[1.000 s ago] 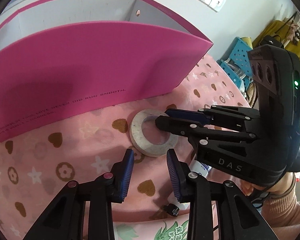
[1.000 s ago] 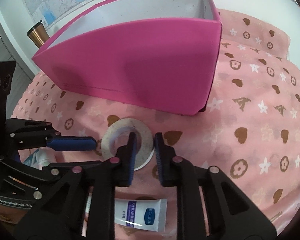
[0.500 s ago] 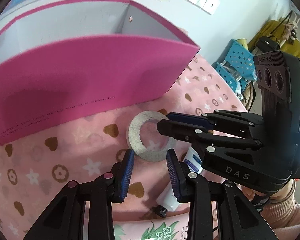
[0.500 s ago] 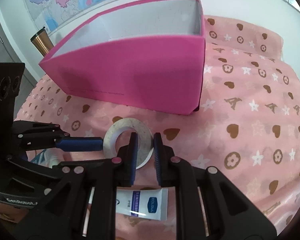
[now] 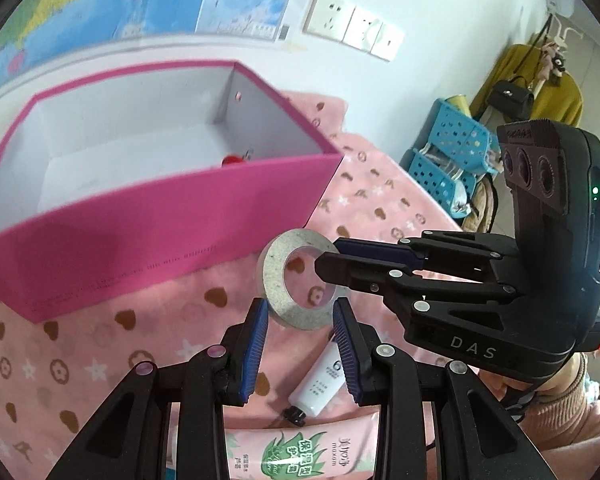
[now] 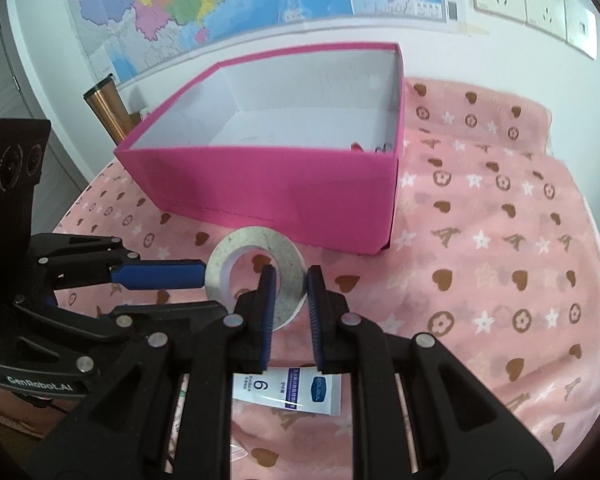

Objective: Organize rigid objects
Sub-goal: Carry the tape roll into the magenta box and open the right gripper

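Observation:
A grey tape roll [image 5: 272, 276] [image 6: 256, 240] hangs tilted above the pink patterned cloth, just in front of the open pink box [image 5: 160, 232] [image 6: 260, 184]. My left gripper [image 5: 300, 312] [image 6: 210, 290] is shut on the roll's near rim, with a blue pad on each side. From the other side my right gripper [image 6: 290, 280] [image 5: 328, 258] is shut on the ring wall, one finger through the hole and one outside. Inside the box, a small red item [image 5: 232, 159] [image 6: 356, 146] lies by the front wall.
A white tube [image 5: 324, 380] [image 6: 288, 390] lies on the cloth under the grippers, beside a pink packet with a green plant print [image 5: 300, 452]. A copper tumbler [image 6: 108, 112] stands left of the box. Blue baskets [image 5: 448, 152] sit off the table's right.
Both grippers have risen with the tape roll, which lay flat on the cloth before and now hangs above it. The inside of the box has come into view.

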The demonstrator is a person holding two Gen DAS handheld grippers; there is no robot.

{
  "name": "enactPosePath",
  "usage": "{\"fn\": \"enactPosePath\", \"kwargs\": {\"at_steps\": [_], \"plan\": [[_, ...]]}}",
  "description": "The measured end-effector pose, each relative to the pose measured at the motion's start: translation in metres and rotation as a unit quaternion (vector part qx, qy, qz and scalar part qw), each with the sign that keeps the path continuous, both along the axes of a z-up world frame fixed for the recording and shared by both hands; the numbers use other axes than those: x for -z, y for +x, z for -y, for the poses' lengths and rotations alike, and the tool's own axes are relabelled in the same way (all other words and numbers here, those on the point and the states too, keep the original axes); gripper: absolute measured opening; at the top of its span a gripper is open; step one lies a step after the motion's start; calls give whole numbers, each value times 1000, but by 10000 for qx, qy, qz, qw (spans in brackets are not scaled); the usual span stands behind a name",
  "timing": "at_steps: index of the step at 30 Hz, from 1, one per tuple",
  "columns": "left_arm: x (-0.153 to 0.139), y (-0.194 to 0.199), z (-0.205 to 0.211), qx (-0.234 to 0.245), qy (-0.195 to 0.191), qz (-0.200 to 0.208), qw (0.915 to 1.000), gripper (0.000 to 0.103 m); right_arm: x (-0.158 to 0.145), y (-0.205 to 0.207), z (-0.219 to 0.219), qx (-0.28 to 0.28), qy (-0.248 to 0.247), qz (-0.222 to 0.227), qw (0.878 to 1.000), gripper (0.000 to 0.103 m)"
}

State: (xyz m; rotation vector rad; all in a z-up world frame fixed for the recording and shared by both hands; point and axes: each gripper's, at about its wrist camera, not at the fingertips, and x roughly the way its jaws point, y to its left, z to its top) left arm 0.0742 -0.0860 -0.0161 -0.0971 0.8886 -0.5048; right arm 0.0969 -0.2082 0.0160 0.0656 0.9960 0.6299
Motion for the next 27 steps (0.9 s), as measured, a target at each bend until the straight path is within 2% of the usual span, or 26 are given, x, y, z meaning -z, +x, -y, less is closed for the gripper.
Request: {"fn": "enactPosePath", "kwargs": {"at_steps": [15, 27], "plan": [[-47, 5, -6, -25, -69, 630, 9980, 34, -53, 12, -2, -50, -19, 753, 9971, 18], [-59, 30, -8, -72, -35, 738, 9972, 34, -66, 41, -5, -26, -56, 909, 9958, 18]]}}
